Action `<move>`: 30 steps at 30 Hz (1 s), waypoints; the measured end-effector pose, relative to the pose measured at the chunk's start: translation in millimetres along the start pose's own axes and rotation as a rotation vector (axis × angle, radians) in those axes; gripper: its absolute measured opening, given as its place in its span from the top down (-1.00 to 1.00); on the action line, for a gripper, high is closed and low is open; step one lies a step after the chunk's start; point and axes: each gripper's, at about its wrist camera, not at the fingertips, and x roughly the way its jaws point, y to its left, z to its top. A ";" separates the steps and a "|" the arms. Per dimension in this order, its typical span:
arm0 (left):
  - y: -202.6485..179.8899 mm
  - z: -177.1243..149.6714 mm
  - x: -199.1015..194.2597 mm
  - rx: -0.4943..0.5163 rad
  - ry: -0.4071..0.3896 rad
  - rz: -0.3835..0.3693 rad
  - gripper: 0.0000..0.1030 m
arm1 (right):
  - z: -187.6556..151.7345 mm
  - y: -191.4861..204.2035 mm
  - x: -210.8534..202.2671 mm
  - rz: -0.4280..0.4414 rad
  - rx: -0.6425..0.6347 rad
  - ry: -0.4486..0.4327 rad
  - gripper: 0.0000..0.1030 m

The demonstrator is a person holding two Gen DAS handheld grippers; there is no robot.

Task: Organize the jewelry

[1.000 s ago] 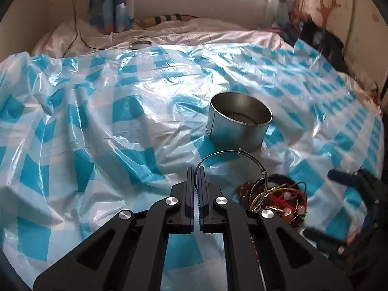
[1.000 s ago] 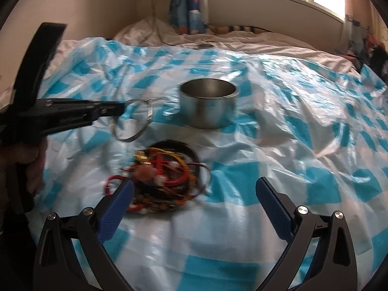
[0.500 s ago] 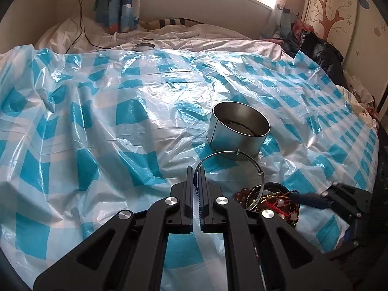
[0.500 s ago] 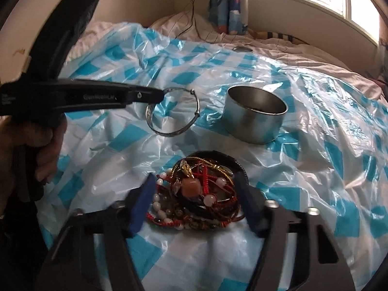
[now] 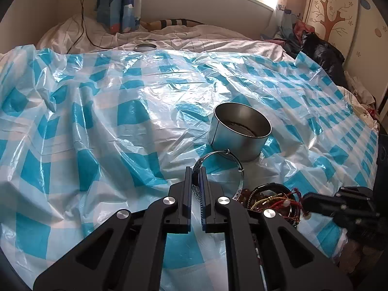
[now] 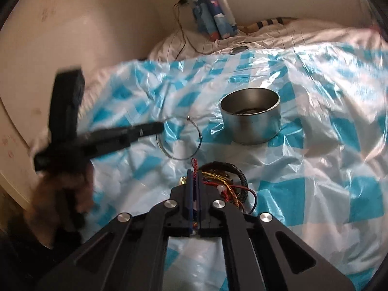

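1. Two views, left wrist first. The left gripper (image 5: 196, 169) has its jaws nearly closed on the patterned band of a silver bangle (image 5: 222, 167), whose thin hoop arcs out toward 1 o'clock, just short of the metal tin (image 5: 238, 133). The bangle looks stiff, light and slippery; the flat band is the sound place to pinch, as here. The jewelry pile (image 5: 274, 198) lies at 4 o'clock, with the right gripper (image 5: 308, 201) nosed into it.
2. Right wrist view. The right gripper's jaws have just been closing and now stand shut on a red braided cord (image 6: 194, 163) at the pile's (image 6: 225, 184) 9 o'clock edge. The cords are soft and tangled; a lift will likely drag neighbours along.
3. Only the left view shows the bangle's engraved band and something dark lying in the tin; only the right view shows the cord in the jaws, the person's hand (image 6: 70, 191), blurred, and the bangle hanging clear of the checked plastic sheet (image 6: 315, 169).
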 end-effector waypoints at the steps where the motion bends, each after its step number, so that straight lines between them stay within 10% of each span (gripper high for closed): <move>1: 0.0 0.3 0.0 0.000 0.001 0.000 0.91 | 0.5 -2.1 -1.1 0.018 0.015 -0.008 0.94; 14: 1.1 1.4 -1.3 -0.002 -0.007 -0.001 0.91 | 9.8 -7.6 -15.3 0.131 0.088 -0.022 0.91; 15: 1.0 1.5 -1.3 -0.002 -0.007 -0.002 0.91 | 7.5 -4.2 -12.2 0.101 0.065 -0.005 0.31; 16: 1.1 1.4 -1.3 -0.002 -0.007 -0.002 0.90 | 3.7 4.6 -7.5 0.040 0.017 0.012 -0.70; 17: 0.9 1.3 -1.2 -0.001 -0.006 -0.002 0.90 | -1.3 14.3 -5.7 -0.016 -0.045 -0.002 -0.84; 20: 0.0 0.6 -1.1 0.001 -0.004 -0.004 0.90 | -14.6 39.1 15.0 -0.114 -0.240 0.081 -0.57; 27: -1.0 0.4 -0.6 0.001 -0.004 -0.005 0.90 | -22.8 13.1 29.3 -0.198 -0.184 0.143 0.78; 30: -1.2 0.4 -0.8 0.001 -0.004 -0.004 0.90 | -21.2 3.3 20.6 -0.161 -0.119 0.127 0.88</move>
